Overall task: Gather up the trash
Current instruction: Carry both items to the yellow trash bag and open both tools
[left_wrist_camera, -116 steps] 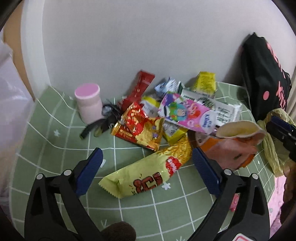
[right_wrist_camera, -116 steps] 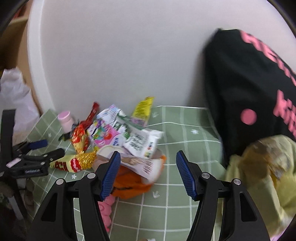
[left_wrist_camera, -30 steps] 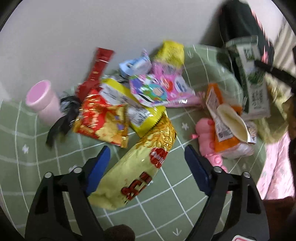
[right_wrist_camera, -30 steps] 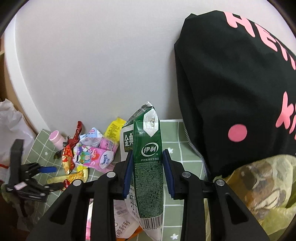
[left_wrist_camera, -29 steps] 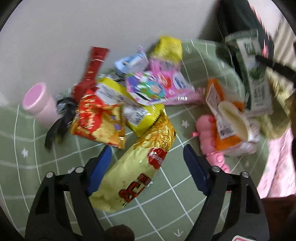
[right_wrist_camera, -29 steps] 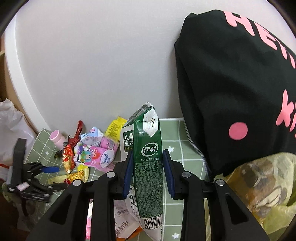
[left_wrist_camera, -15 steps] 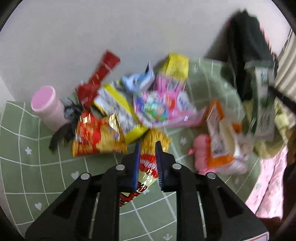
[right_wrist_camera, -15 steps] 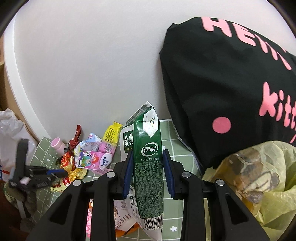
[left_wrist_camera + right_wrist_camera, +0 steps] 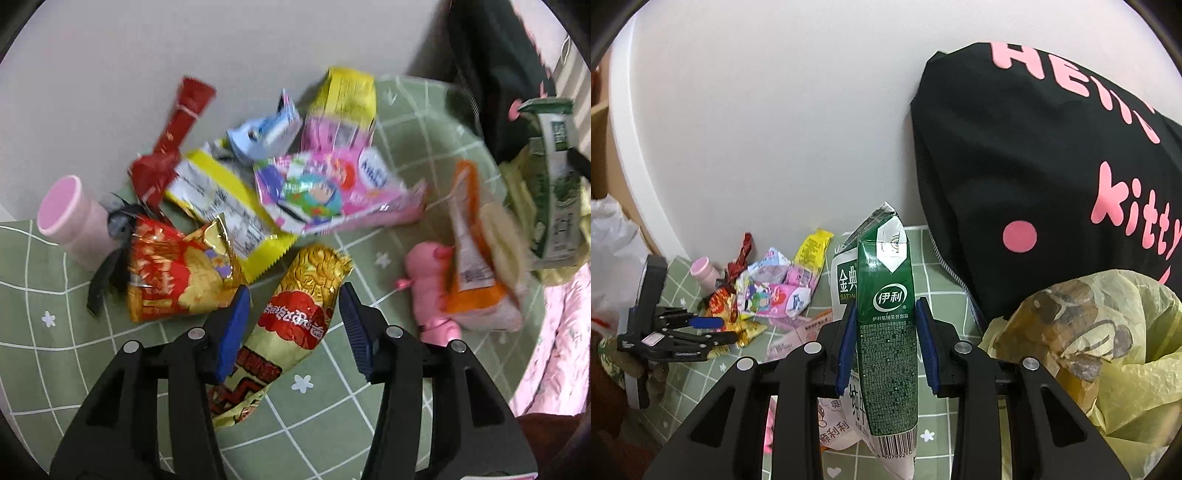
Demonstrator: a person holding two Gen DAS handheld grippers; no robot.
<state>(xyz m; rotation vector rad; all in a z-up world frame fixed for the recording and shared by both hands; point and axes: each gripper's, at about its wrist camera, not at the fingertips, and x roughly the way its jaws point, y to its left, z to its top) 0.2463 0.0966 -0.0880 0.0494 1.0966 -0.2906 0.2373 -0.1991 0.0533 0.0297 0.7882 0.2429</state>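
Left tool: my left tool [image 9: 293, 317] stands open, its blue pads either side of the gold snack packet [image 9: 295, 314], not pressing it as far as I can see.
Right tool: my right tool [image 9: 886, 345] is closed on the green milk carton [image 9: 888, 332], held upright off the worktop beside the yellow plastic bag [image 9: 1108, 350].
Where the trash lies: wrappers are heaped on the green checked cloth [image 9: 44, 354] against the pale wall, the gold packet nearest me, its upper end close to the red and gold pouch [image 9: 173, 269].
Gold packet, handling: I judge it light, thin and slick foil film. It looks puffy, so it should crush and may slide out of a shallow pinch.
Gold packet, hold: I would take it across the middle, over the red label, where the body is widest.
Carton, handling: emptied paperboard, torn open at the top, light and fairly stiff along its folded edges; the flat printed faces give my pads a fair bite.
Other materials: the pink cartoon wrapper [image 9: 325, 192] and yellow sachet [image 9: 343, 96] are glossy, crinkled film; the pink cup [image 9: 70, 221] is a smooth, rigid cylinder.
Bag: thin, crumpled, soft film, its mouth loose; I judge it the place for the trash.
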